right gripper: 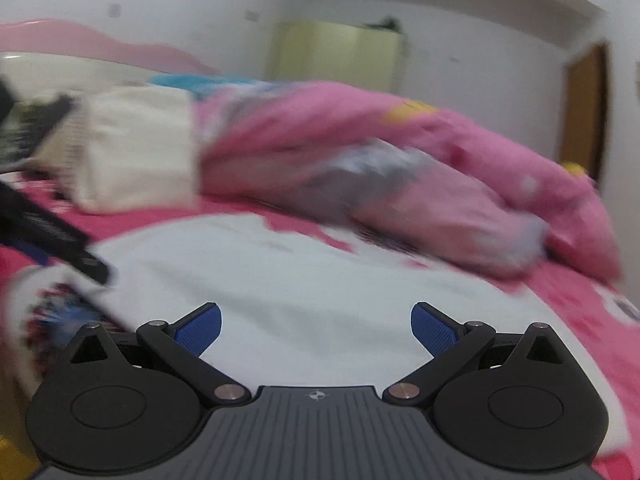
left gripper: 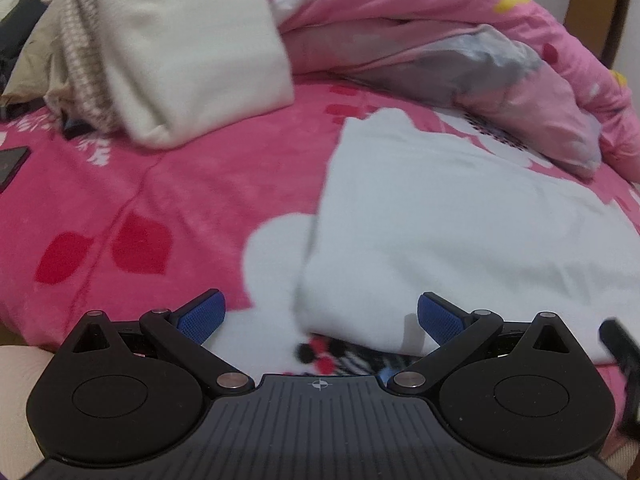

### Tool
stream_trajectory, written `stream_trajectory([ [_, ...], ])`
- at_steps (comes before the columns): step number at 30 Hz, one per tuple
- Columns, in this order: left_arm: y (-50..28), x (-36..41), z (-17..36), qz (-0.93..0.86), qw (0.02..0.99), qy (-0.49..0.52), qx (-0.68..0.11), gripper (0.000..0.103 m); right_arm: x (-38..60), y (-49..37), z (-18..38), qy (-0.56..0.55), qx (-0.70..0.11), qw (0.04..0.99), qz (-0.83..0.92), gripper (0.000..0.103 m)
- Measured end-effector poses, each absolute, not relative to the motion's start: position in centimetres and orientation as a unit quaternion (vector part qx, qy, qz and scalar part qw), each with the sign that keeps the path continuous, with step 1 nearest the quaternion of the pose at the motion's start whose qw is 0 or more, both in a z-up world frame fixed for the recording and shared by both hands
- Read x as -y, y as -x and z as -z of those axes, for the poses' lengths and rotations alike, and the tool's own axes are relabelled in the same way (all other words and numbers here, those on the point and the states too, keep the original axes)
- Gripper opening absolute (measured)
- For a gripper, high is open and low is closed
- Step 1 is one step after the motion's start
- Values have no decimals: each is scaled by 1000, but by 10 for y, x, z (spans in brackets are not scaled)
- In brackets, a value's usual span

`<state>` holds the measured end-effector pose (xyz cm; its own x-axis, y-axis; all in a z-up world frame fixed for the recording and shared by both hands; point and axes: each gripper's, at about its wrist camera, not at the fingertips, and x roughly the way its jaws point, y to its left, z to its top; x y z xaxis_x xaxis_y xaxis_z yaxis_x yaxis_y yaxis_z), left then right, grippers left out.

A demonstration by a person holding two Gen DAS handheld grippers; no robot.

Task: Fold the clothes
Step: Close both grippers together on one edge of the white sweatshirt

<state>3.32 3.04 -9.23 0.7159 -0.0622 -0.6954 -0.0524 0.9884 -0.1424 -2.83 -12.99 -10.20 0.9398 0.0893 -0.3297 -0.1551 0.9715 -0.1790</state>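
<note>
Pink bedding [left gripper: 168,184] covers the bed, and a white shirt [left gripper: 460,216] lies spread flat on it, just in front of the crumpled pink quilt [left gripper: 420,20]. Left of the quilt sits a folded cream garment [left gripper: 192,52], well apart from the shirt. Both tools hang over the shirt's near edge, the left tool [left gripper: 320,316] and the right tool [right gripper: 316,322] each spread wide with nothing between the blue pads.
</note>
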Motion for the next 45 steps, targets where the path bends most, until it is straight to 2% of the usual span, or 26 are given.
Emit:
stream_trajectory([
  [12, -36, -65, 92, -34, 926, 83, -366, 103, 32, 6, 117, 199, -169, 946, -191, 96],
  [19, -41, -87, 88, -48, 927, 103, -358, 103, 1, -10, 120, 231, -174, 931, -221, 78],
  [21, -42, -94, 87, -52, 926, 109, -357, 103, -9, -10, 124, 250, -172, 924, -232, 78],
  [26, -46, -108, 87, -55, 928, 122, -348, 103, -27, -14, 136, 297, -173, 909, -236, 68],
  [29, -46, -113, 87, -44, 931, 133, -338, 103, -35, -19, 140, 315, -170, 903, -237, 54],
  [30, -46, -113, 86, -38, 931, 138, -335, 103, -38, -21, 141, 319, -168, 901, -239, 46],
  [31, -46, -114, 86, -31, 932, 142, -333, 103, -39, -22, 140, 317, -168, 903, -235, 31],
  [32, -47, -115, 85, -24, 932, 146, -330, 103, -41, -24, 139, 315, -167, 905, -232, 23],
  [34, -48, -115, 82, -10, 935, 148, -322, 103, -37, -28, 133, 287, -168, 917, -222, 14],
  [37, -51, -116, 76, 17, 937, 165, -309, 103, -14, -39, 117, 190, -177, 945, -201, 11],
  [40, -63, -119, 73, 67, 923, 222, -308, 103, 14, -50, 104, 92, -183, 961, -189, 10],
  [45, -98, -113, 75, 139, 889, 304, -313, 103, 39, -51, 99, 21, -181, 964, -196, 10],
])
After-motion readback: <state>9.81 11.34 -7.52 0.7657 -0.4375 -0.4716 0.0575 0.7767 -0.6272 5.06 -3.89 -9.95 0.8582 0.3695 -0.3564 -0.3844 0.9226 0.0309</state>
